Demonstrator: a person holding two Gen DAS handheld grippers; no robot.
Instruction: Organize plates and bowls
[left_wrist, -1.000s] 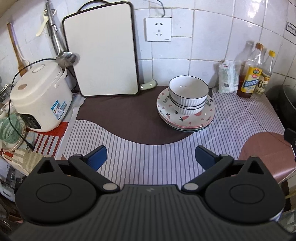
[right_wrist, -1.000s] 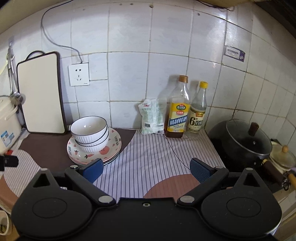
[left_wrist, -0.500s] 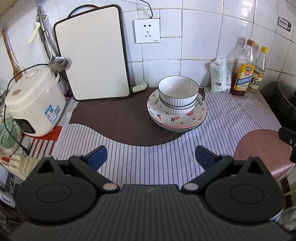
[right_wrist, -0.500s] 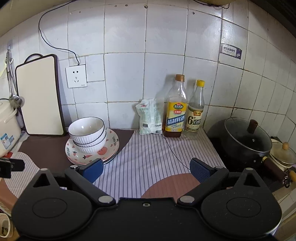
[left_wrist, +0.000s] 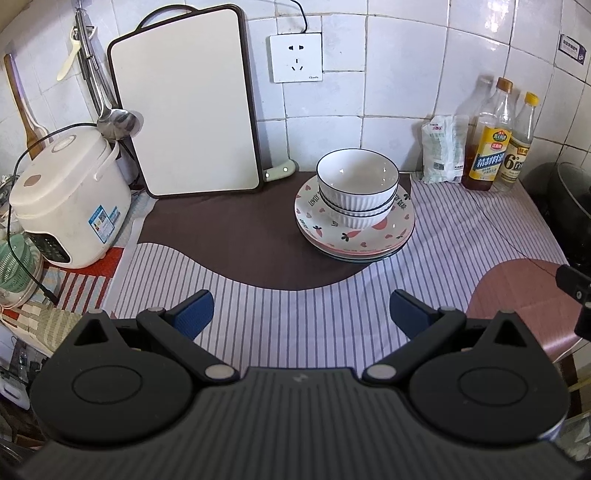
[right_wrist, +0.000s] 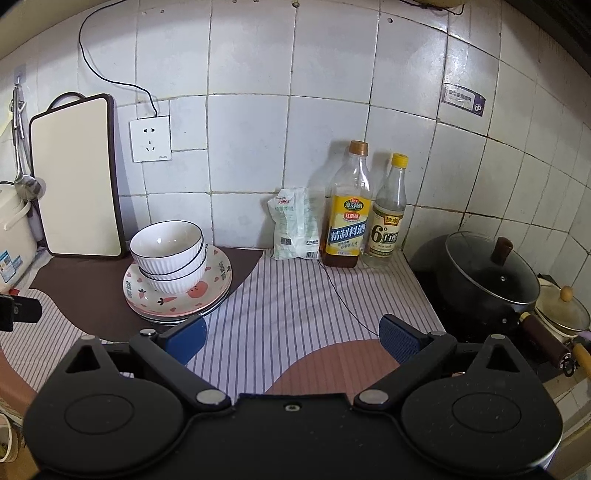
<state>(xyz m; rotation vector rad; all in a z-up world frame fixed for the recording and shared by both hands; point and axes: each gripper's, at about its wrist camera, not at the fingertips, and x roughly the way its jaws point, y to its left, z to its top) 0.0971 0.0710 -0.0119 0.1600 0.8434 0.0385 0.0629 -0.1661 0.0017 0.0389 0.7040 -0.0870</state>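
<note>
Two white ribbed bowls (left_wrist: 357, 184) (right_wrist: 168, 249) sit nested on a stack of patterned plates (left_wrist: 388, 236) (right_wrist: 218, 280) at the back of the counter. My left gripper (left_wrist: 301, 312) hovers open over the striped cloth in front of the stack, nothing between its blue pads. My right gripper (right_wrist: 291, 338) is open too and holds nothing. It hangs to the right of the stack, its left fingertip (right_wrist: 186, 338) near the plates' front edge. Each view shows a piece of the other gripper at its side edge.
A cutting board (left_wrist: 184, 99) leans on the tiled wall, beside a white rice cooker (left_wrist: 66, 199). Two bottles (right_wrist: 347, 210) and a white bag (right_wrist: 295, 225) stand at the back right. A lidded black pot (right_wrist: 487, 277) sits on the stove at right.
Both grippers have pulled back and risen a little, so the bowls and plates look smaller and farther. The stack has not moved. Both stay open.
</note>
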